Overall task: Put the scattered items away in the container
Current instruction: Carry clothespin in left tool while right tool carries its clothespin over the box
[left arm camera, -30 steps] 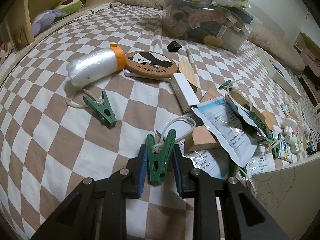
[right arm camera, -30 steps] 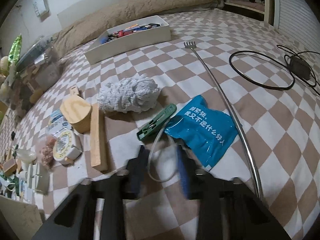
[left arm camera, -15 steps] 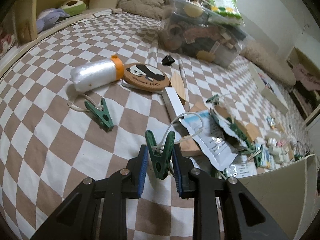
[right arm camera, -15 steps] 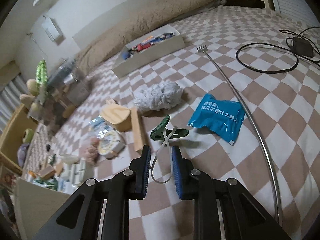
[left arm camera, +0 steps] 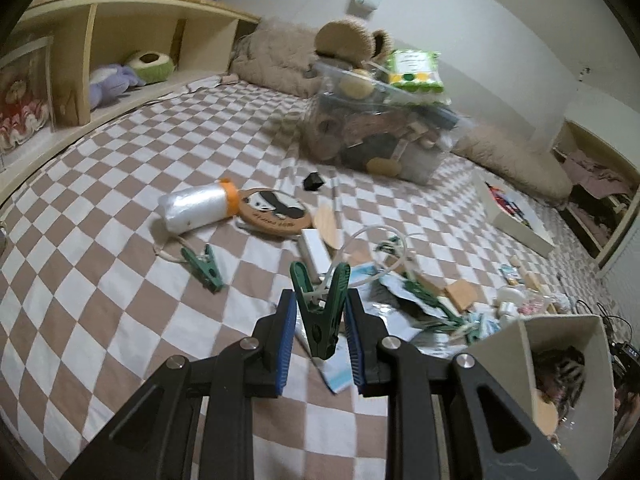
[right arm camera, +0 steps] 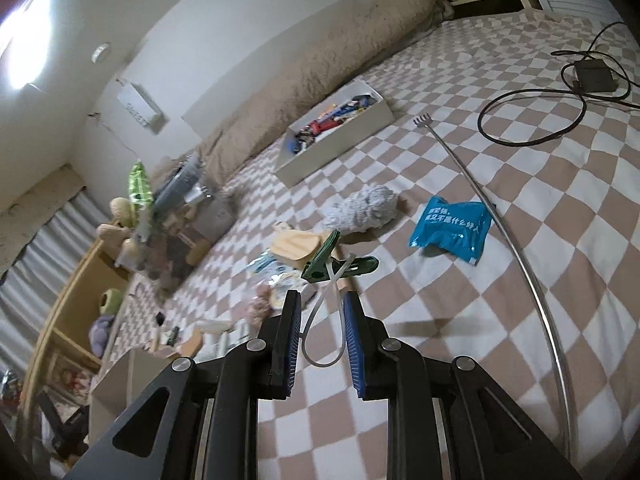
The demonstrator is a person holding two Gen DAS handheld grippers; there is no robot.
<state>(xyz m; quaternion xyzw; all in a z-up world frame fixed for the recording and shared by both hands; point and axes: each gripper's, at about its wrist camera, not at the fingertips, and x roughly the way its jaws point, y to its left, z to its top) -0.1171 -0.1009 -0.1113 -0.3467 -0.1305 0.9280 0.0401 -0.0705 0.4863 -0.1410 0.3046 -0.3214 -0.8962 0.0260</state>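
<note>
Left wrist: our left gripper (left arm camera: 320,330) is clamped on a green clip (left arm camera: 320,312) above the bed, container (left arm camera: 560,364) lower right. Right wrist: right gripper (right arm camera: 320,334) pinches a second clip's cord (right arm camera: 322,334) (thin hold); clip (right arm camera: 338,264) could swing and slip out.

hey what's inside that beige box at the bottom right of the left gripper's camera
The beige box is open towards the camera and holds a dark, furry-looking bundle with something pale tan below it. Blur and the box's near wall cover the rest, so neither can be identified.
</note>
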